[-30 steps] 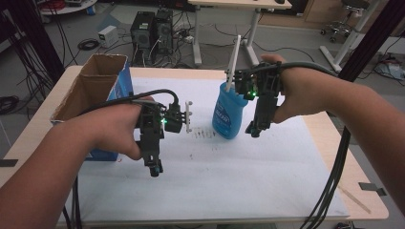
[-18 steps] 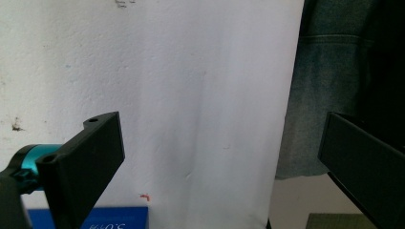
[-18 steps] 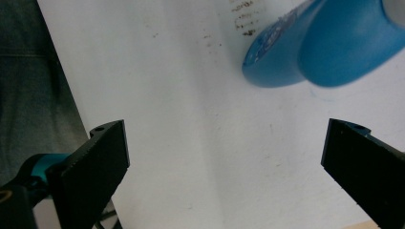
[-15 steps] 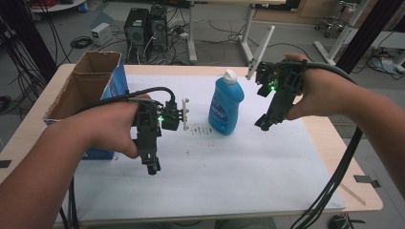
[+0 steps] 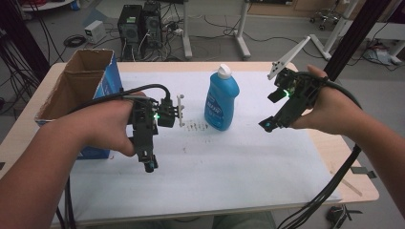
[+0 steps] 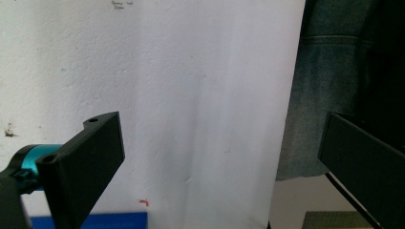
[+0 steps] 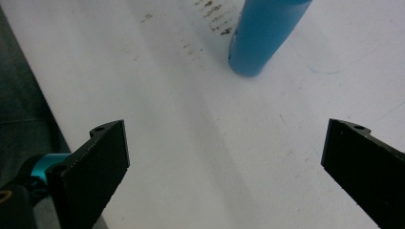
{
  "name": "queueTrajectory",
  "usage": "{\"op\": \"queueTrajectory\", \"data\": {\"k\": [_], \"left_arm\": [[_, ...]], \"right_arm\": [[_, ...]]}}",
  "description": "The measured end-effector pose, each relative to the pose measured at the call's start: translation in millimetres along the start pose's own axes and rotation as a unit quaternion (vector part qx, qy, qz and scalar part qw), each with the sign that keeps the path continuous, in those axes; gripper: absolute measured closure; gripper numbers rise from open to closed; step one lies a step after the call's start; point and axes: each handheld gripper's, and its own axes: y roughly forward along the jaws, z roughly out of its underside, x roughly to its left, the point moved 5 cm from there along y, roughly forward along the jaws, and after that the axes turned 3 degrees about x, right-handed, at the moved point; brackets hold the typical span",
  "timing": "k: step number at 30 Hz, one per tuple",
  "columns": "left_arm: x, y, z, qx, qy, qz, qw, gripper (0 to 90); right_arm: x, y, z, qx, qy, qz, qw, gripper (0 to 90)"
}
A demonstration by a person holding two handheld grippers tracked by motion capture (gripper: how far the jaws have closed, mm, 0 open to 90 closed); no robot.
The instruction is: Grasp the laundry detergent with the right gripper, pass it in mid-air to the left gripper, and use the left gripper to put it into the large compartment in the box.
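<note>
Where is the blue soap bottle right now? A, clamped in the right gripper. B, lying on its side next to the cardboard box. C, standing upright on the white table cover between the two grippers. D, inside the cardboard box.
C: the blue soap bottle stands upright on the white table cover, with the left gripper on one side and the right gripper on the other, both open and apart from it.

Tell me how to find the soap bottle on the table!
Start at the white sheet covering the table, then look near its far middle, right of the open cardboard box. The blue bottle stands upright there, apart from both tools. It is the sheet's one blue thing with a white cap.
</note>
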Motion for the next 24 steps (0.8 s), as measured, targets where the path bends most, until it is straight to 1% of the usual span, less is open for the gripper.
{"op": "queueTrajectory", "data": {"k": [3,5,6,9,15,17,18,19,20,22,23,24], "left_arm": [[0.2,-0.2,0.8,-0.001,0.0,0.0,1.0,1.7],[0.6,-0.4,1.2,0.001,-0.001,0.001,1.0,1.7],[0.9,-0.5,1.4,0.001,-0.002,0.0,1.0,1.7],[0.9,0.1,1.4,0.001,-0.001,0.0,1.0,1.7],[0.8,0.1,2.3,0.001,-0.003,0.0,1.0,1.7],[1.2,0.0,2.4,-0.001,-0.003,-0.001,1.0,1.7],[1.2,0.0,2.4,-0.001,-0.003,-0.001,1.0,1.7],[1.3,0.1,2.2,-0.002,-0.003,-0.001,1.0,1.7],[1.2,-0.2,2.2,-0.002,-0.002,-0.002,1.0,1.7],[0.4,-0.5,2.2,-0.003,-0.002,-0.001,1.0,1.7],[0.4,-0.5,2.2,-0.003,-0.002,-0.001,1.0,1.7],[0.3,-0.7,2.8,-0.005,0.0,-0.002,1.0,1.7]], "right_arm": [[-1.6,4.5,3.2,-0.021,0.015,0.006,0.9996,1.3],[-2.9,8.4,4.4,-0.039,0.026,0.015,0.9988,1.3],[-3.3,11.0,4.7,-0.048,0.033,0.015,0.9982,1.3],[-4.2,18.3,4.7,-0.063,0.047,0.02,0.9967,1.3],[-4.4,28.8,-2.2,-0.086,0.057,0.022,0.9945,1.4],[-5.4,33.1,-4.7,-0.095,0.064,0.028,0.993,1.4],[-5.4,33.1,-4.7,-0.095,0.064,0.028,0.993,1.4],[-5.9,35.8,-6.0,-0.103,0.068,0.028,0.992,1.4],[-7.7,43.2,-8.6,-0.117,0.077,0.032,0.9896,1.3],[-8.5,49.6,-10.2,-0.124,0.082,0.035,0.9883,1.4],[-8.5,49.6,-10.2,-0.124,0.082,0.035,0.9883,1.4],[-9.4,55.3,-11.3,-0.129,0.088,0.038,0.9871,1.4]]}}
